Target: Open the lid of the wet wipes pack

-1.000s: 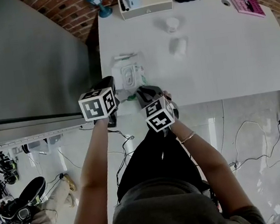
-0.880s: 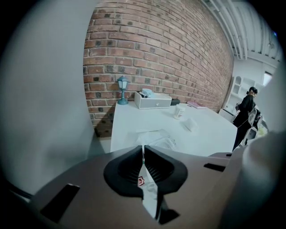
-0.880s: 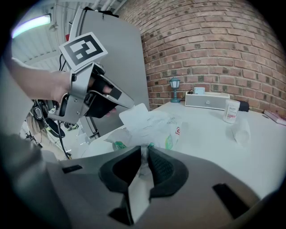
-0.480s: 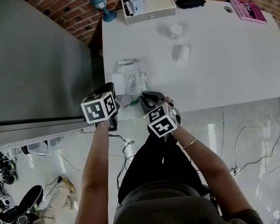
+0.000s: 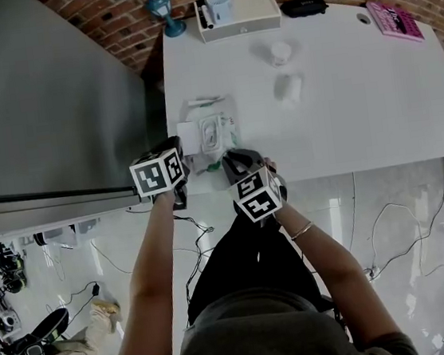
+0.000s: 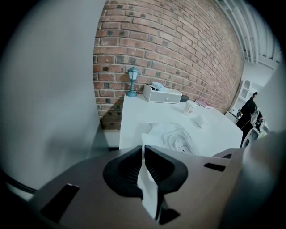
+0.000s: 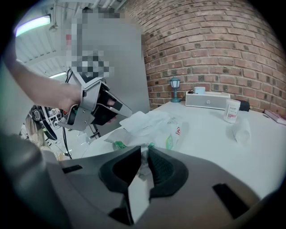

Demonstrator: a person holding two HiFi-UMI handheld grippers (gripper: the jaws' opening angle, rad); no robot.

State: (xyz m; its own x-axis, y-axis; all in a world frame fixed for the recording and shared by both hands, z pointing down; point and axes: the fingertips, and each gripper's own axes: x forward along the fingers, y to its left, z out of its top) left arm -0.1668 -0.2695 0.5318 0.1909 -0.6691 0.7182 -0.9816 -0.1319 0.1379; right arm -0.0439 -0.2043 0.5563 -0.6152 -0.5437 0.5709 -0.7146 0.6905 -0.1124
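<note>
**Tear risk**

At the white table's [image 5: 357,100] near-left edge lies the crinkly white-and-green wet wipes pack [image 5: 214,129]. The right gripper [image 7: 144,156] clamps its film end; the left gripper [image 6: 144,154] pinches the thin white lid flap [image 6: 151,139]. A harder pull could tear it.

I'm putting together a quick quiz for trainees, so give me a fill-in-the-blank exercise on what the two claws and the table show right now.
The right claw is shut on the wet wipes pack's near end, while the left claw is shut on its white ____.
The lamp at the table's far corner is ____.
The wall behind the table is made of ____.
Missing words: lid; blue; brick.
</note>
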